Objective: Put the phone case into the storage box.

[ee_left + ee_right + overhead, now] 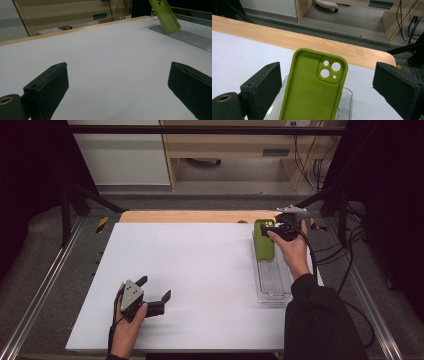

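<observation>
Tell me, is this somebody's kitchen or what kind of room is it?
Not a kitchen: it looks like a lab or workshop set up for recording. A white table stands inside a metal frame, cables hang by plain wooden furniture, and a person holds a gripper over the table.

I see one green phone case [263, 240], olive-lime, soft-looking, with rounded corners. It stands on its short bottom edge in the far end of a clear plastic tray [272, 287], at centre right of the high view, leaning back against the tray's far wall. In the right gripper view the case [313, 90] sits lower centre, hollow inner side facing me, with a raised square camera block in its upper right corner pierced by three round holes and one small one. It is empty. In the left gripper view the case [165, 15] appears at upper right, outer side visible, tilted. The tray is long, ribbed on its floor, and lies lengthwise on the white table top.
</observation>
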### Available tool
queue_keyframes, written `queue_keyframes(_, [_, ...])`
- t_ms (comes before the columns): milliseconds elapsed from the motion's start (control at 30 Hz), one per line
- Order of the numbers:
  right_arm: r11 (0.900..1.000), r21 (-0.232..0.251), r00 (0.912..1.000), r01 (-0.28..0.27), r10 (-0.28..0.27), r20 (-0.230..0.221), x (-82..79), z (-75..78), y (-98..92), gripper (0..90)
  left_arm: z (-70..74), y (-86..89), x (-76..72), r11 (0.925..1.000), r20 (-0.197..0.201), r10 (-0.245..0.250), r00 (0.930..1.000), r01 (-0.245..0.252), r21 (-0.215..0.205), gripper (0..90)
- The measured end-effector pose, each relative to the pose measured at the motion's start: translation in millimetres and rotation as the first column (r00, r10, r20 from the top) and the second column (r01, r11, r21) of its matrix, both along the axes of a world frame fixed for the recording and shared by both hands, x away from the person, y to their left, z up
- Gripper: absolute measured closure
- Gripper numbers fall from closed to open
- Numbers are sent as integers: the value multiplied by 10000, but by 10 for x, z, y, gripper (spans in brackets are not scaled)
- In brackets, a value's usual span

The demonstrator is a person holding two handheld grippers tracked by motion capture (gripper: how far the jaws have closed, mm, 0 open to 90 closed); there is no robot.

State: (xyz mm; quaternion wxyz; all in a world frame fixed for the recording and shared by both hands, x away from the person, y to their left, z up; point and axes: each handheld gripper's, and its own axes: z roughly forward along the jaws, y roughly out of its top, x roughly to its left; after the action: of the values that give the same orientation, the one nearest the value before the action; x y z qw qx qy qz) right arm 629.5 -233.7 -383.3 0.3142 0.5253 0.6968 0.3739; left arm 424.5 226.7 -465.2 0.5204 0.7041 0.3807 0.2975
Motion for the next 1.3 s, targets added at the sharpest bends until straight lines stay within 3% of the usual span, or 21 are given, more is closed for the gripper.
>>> queue_keyframes(267, [9993, 360, 9999, 106, -102, -102, -45, -3, -38, 79, 12, 0, -10, 10000, 69, -96, 9999, 96, -4, 27])
queue_keyframes(833, [9983, 588, 10000, 61, -56, -81, -81, 43, 3, 72, 20, 12, -18, 10000, 96, -83, 9999, 83, -24, 27])
queue_keyframes(1100, [9925, 1185, 9996, 296, -295, -27, -112, 71, -4, 59, 20, 10, -19, 10000, 95, -85, 9999, 85, -27, 27])
queue_keyframes(1300, [9872, 1515, 9981, 494, -545, 295, -152, 68, 5, 63, 18, 14, -16, 10000, 84, -79, 9999, 79, -8, 27])
